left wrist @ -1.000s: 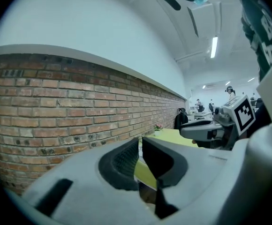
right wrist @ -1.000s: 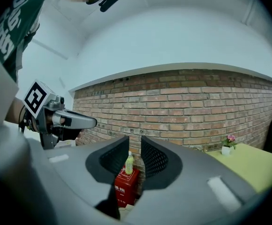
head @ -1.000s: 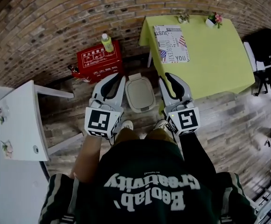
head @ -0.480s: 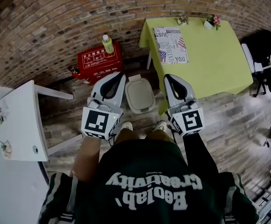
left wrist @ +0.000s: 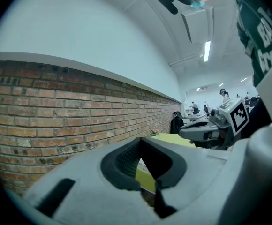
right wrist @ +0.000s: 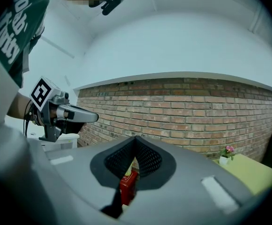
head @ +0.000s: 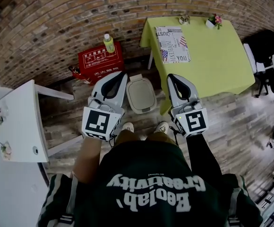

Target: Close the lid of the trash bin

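The beige trash bin stands on the wooden floor against the brick wall, just ahead of the person's shoes, and its lid lies flat on top. My left gripper hangs to the bin's left and my right gripper to its right, both above it and touching nothing. Both are shut with nothing between the jaws. In the left gripper view the left gripper has its tips together and points about level at the brick wall. The right gripper likewise has its tips together in the right gripper view.
A red box with a green bottle on it sits left of the bin by the wall. A green table with a magazine and a flower pot stands to the right. A white table stands at the left.
The right gripper's jaws have closed from wide apart, and the left's have closed too. Both grippers have risen a little beside the bin.
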{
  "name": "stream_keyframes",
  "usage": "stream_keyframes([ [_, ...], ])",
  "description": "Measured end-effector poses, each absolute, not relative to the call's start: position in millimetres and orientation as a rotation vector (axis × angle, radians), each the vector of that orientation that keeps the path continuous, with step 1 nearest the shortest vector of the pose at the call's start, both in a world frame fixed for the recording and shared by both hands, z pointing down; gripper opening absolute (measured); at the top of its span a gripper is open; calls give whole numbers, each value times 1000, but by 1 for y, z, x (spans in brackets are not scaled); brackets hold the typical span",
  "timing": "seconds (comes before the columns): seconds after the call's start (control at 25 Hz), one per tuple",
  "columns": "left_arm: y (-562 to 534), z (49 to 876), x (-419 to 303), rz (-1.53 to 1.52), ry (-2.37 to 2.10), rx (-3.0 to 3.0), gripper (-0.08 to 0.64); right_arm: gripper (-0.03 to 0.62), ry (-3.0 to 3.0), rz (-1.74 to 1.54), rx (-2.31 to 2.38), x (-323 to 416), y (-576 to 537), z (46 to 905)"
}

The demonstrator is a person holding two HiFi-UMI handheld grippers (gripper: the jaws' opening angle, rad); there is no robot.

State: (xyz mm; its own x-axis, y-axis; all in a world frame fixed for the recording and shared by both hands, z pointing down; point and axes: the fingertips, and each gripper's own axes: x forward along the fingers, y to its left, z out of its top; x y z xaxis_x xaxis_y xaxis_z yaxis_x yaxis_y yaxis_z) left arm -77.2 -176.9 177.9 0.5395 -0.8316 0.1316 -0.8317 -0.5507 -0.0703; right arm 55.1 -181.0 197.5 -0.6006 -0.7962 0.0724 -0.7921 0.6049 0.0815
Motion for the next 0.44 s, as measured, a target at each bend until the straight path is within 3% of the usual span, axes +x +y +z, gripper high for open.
stream_keyframes([
  [0.44, -170, 180, -77, 243, -1477, 2758, 8, 8, -2714, -49, 1386, 65, -180, 197],
])
